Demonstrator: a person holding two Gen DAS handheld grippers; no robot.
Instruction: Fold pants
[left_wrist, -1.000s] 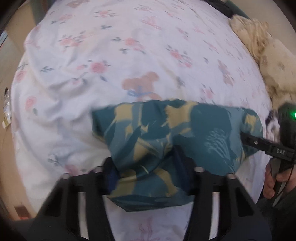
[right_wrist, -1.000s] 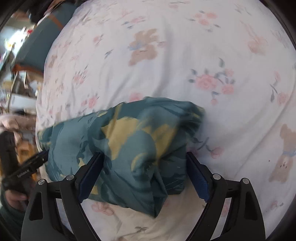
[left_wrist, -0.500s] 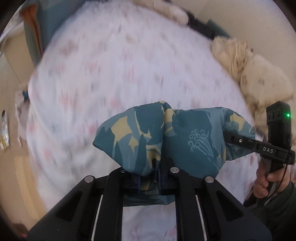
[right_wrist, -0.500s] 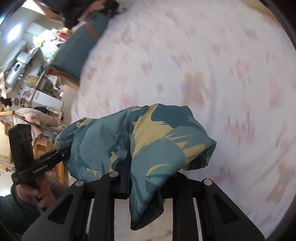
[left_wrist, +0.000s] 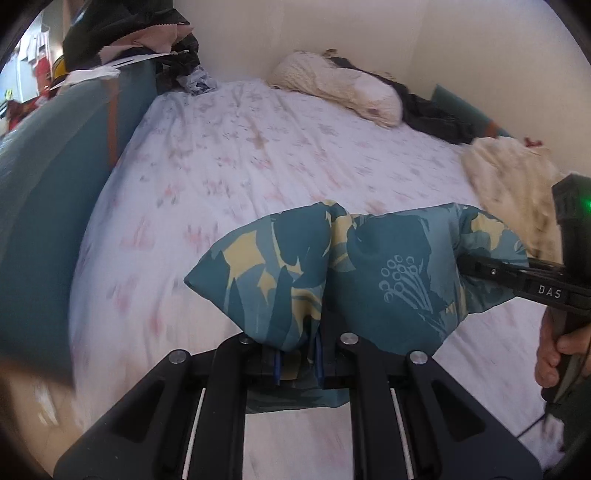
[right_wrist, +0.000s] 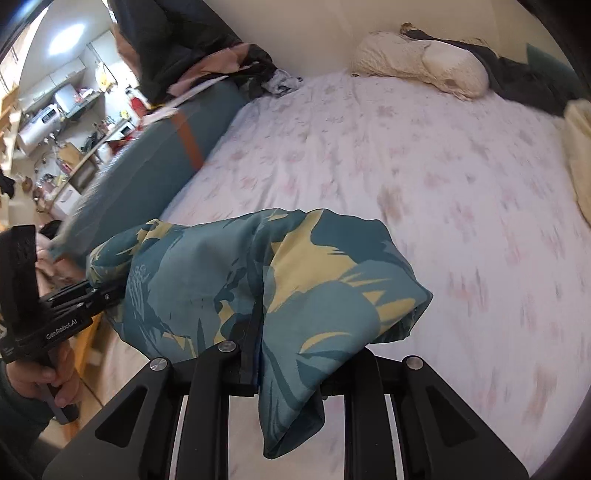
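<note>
Both claws, left gripper (left_wrist: 297, 363) and right gripper (right_wrist: 258, 369), clamped on pants (left_wrist: 369, 273) lifted above bed (left_wrist: 258, 166); next likely lay flat, fold.

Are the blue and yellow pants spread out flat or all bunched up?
Bunched up. The teal and yellow patterned pants hang in a puffy bundle above the floral bedsheet, pinched by the left claw and right claw.

Pants (left_wrist: 369, 280): thin smooth printed cloth. Left gripper (left_wrist: 298, 363): matt black plastic, bright metal screws. Bed sheet (left_wrist: 280, 155): soft matt floral cotton-like cloth
</note>
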